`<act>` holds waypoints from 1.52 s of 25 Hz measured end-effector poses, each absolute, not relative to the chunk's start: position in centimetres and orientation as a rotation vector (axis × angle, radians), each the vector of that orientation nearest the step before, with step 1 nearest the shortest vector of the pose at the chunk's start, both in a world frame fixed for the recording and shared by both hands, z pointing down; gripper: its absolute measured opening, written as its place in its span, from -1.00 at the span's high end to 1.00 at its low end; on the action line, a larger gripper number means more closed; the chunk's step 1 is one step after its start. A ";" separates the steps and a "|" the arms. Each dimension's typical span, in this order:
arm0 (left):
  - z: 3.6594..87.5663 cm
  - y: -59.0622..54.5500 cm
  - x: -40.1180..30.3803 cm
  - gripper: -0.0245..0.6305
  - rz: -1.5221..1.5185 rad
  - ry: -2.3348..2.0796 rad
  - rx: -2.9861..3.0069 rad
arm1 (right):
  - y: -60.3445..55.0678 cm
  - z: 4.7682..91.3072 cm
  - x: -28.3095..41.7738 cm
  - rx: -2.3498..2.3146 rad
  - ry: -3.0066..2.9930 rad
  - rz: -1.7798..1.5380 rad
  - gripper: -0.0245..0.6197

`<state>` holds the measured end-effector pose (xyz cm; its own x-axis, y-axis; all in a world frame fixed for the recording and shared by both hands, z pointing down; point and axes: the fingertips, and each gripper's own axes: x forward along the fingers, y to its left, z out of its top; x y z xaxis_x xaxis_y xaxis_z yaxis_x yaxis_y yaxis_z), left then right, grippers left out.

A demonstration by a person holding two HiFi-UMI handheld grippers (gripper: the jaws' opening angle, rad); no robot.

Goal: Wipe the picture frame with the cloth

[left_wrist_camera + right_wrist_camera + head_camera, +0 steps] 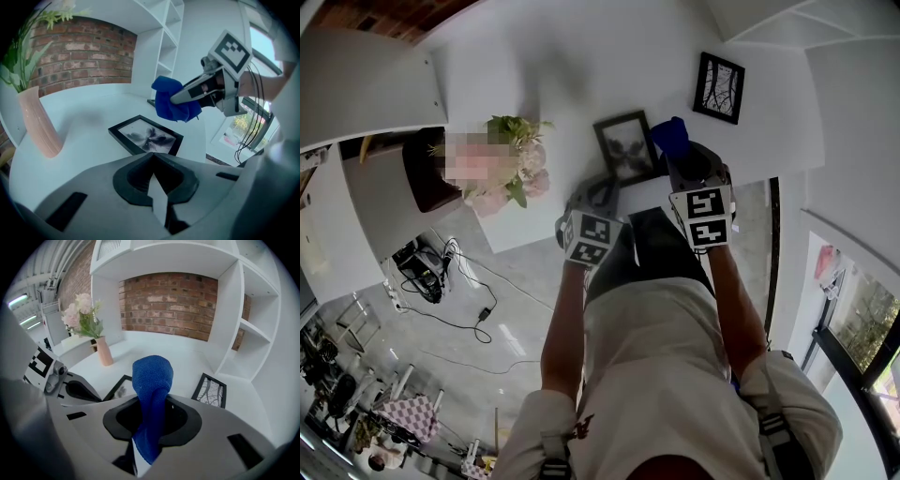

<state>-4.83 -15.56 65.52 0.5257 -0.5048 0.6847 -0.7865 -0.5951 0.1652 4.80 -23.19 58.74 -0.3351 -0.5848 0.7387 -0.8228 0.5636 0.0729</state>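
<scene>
Both my claws are closest. My left claw (157,187) is closed with nothing in it. My right claw (147,446) squeezes the blue cloth (151,380), which sticks up in a soft lump. The left gripper view shows the cloth in the air over the picture frame (146,136), not touching it. That black frame lies flat near the front edge of the white worktop (84,117), with a grey, smudgy picture inside. The right gripper view also shows a second frame (209,391) to its right.
</scene>
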 end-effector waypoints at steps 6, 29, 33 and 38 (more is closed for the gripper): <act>65.6 -15.5 -4.9 0.92 0.830 -1.051 2.300 | -22.7 58.4 0.7 1.044 -2.143 0.427 0.65; 65.5 -15.5 -4.8 0.92 0.812 -1.062 2.289 | -22.2 65.0 -5.4 0.834 -2.150 0.547 0.65; 65.4 -15.5 -4.8 0.92 0.811 -1.065 2.289 | -22.3 65.7 -5.8 0.822 -2.148 0.505 0.65; 65.5 -15.4 -4.9 0.92 0.804 -1.073 2.282 | -22.4 65.9 -5.8 0.822 -2.160 0.447 0.65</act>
